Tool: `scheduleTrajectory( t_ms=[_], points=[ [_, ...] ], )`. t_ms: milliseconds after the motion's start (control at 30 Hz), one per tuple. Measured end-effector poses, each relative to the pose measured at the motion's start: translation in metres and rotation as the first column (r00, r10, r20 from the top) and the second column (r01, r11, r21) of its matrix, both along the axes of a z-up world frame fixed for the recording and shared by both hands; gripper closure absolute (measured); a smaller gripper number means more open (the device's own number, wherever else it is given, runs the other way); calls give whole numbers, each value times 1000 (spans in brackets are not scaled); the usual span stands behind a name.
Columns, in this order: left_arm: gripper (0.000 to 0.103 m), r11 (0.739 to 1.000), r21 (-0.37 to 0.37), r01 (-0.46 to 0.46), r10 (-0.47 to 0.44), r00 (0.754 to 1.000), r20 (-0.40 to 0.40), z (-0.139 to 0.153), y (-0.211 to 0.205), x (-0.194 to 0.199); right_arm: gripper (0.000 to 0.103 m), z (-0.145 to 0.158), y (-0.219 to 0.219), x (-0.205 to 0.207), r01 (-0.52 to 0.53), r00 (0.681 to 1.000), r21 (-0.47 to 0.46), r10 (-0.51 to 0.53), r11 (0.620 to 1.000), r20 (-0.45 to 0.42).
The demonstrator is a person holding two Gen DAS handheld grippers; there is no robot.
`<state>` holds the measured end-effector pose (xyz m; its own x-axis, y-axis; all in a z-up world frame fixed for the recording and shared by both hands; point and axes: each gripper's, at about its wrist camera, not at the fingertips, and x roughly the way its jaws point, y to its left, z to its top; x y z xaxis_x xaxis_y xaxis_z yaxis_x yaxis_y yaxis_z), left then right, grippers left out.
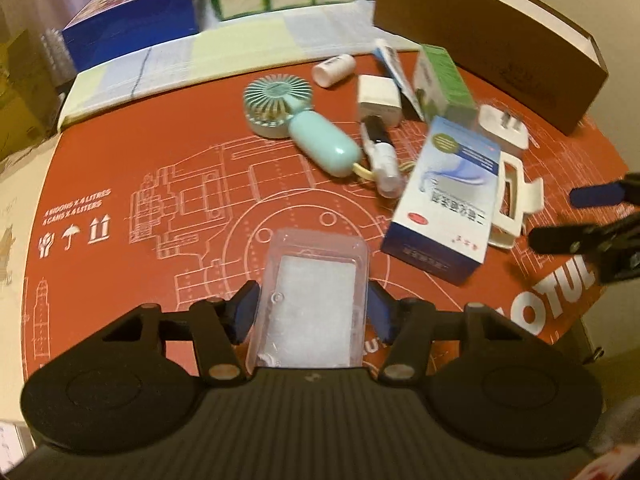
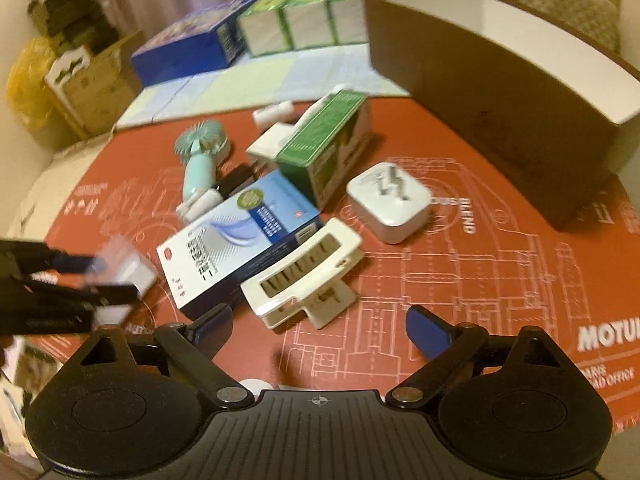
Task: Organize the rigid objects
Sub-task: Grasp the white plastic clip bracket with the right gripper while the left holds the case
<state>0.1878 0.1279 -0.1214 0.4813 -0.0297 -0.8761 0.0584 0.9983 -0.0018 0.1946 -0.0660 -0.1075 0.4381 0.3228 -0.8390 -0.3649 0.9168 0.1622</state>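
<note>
We hold the clear rectangular plastic case (image 1: 312, 300) in our left gripper (image 1: 313, 309), its blue pads pressed on both long sides – it seems lifted off the red printed cardboard sheet (image 1: 160, 200), though blur makes this uncertain. Our right gripper (image 2: 320, 326) is wide open and holds nothing. At its twelve o'clock lies the cream plastic hair claw clip (image 2: 304, 280). We judge the step is carrying the case; next it needs a path toward the long brown cardboard box (image 2: 500, 92) at two o'clock.
</note>
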Motion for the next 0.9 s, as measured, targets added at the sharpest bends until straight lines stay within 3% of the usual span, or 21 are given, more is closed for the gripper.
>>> scheduleTrajectory(
  t_ms=[233,567,700,900],
  points=[
    [49,999,-6,-42,42,999,-26,-3,10,-4,14,-19,15,8,-62,998,-74,64,995,21],
    [49,996,-1,-90,90,994,-55,-7,16,-1,20,-19,-36,19,89,996,-157,-90,984,0],
    [49,993,7,-117,117,992,-54,-5,18,6,21,-5,-39,15,108,994,-90,-108,990,-4],
    [49,992,17,-127,128,990,-59,-4,19,14,22,-4,-8,26,130,991,-71,-130,989,2]
  ],
)
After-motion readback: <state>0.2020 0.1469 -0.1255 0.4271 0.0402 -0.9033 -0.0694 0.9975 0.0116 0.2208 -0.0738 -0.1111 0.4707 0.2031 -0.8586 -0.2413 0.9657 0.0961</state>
